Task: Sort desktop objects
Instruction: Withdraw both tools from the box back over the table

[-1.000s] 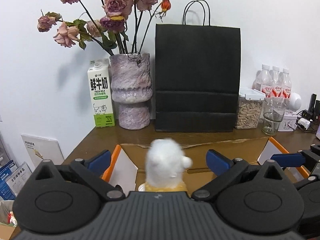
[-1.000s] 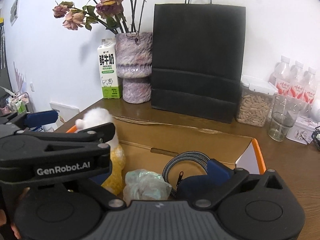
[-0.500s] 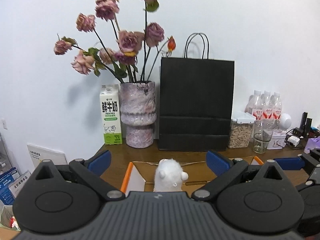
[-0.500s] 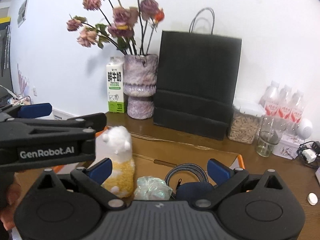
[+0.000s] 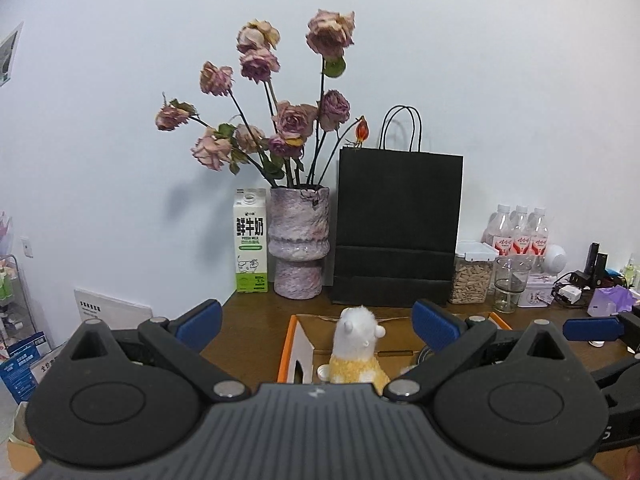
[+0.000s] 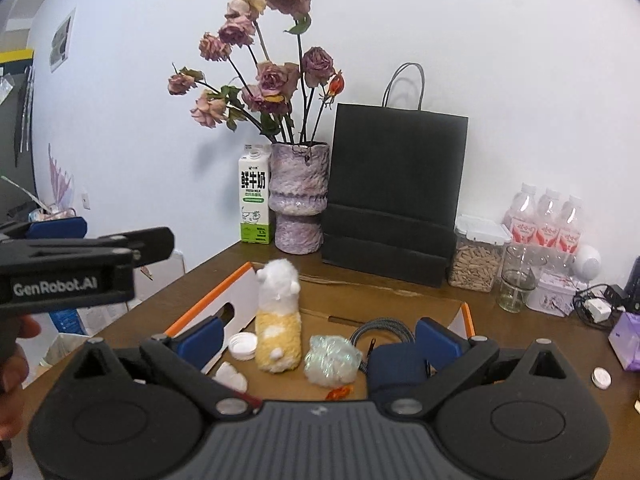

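Note:
A white and yellow plush toy (image 6: 278, 320) stands upright at the left end of an open cardboard box (image 6: 208, 304) with orange edges. Beside the toy in the box lie a white cap (image 6: 243, 345), a crumpled clear wrap (image 6: 330, 364), a braided cable (image 6: 380, 330) and a dark blue pouch (image 6: 394, 362). My right gripper (image 6: 319, 337) hovers open above the box's near side, holding nothing. My left gripper (image 5: 316, 322) is open too, back from the plush toy (image 5: 358, 344), and empty. In the right wrist view the left gripper (image 6: 80, 264) sits high at the left, in a hand.
At the back of the brown desk stand a milk carton (image 6: 254, 200), a vase of dried roses (image 6: 298, 200), a black paper bag (image 6: 394, 196), a seed jar (image 6: 476, 256), a glass (image 6: 518, 280) and water bottles (image 6: 548, 220). A purple box (image 6: 626, 340) and a small round lid (image 6: 601, 378) lie at the right.
Both grippers have drawn back and up from the box. The left gripper's open fingers were around the plush toy; the toy now stands free, well ahead of them.

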### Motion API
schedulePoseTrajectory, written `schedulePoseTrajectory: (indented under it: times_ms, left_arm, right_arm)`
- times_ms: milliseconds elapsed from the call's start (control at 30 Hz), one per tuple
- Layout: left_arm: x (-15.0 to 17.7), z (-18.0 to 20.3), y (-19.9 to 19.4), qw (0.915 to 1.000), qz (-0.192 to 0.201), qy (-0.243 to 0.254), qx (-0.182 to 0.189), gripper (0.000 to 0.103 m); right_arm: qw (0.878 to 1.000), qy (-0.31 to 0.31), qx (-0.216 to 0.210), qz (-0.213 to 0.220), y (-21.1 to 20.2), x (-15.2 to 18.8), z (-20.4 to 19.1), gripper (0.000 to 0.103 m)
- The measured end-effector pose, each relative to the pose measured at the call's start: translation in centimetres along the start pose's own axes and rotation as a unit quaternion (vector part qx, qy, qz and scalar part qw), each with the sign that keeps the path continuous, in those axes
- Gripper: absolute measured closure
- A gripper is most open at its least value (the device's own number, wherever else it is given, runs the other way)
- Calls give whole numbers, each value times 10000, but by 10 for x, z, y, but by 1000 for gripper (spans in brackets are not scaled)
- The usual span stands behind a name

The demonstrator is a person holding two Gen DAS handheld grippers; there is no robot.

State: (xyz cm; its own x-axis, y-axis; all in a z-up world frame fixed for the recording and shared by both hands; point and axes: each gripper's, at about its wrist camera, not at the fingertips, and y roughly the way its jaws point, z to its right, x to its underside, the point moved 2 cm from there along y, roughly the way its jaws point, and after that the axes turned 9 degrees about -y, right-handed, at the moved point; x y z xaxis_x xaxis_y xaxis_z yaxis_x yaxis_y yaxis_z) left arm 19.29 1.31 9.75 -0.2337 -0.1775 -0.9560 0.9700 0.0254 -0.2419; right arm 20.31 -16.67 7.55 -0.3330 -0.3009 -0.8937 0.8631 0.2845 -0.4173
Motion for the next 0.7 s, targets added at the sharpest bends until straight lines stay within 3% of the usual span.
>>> schedulePoseTrajectory:
  times_ms: [367,700]
  left_arm:
    - [23,-17,-41,10000,-46,-4,-82,0]
    - [55,-32,-52,9994,-303,-23,-159,0]
  right_arm:
    - [10000,47,-32,-70,-37,35,-14,1]
    - [9991,173,-82,-386,-45,75,-17,1]
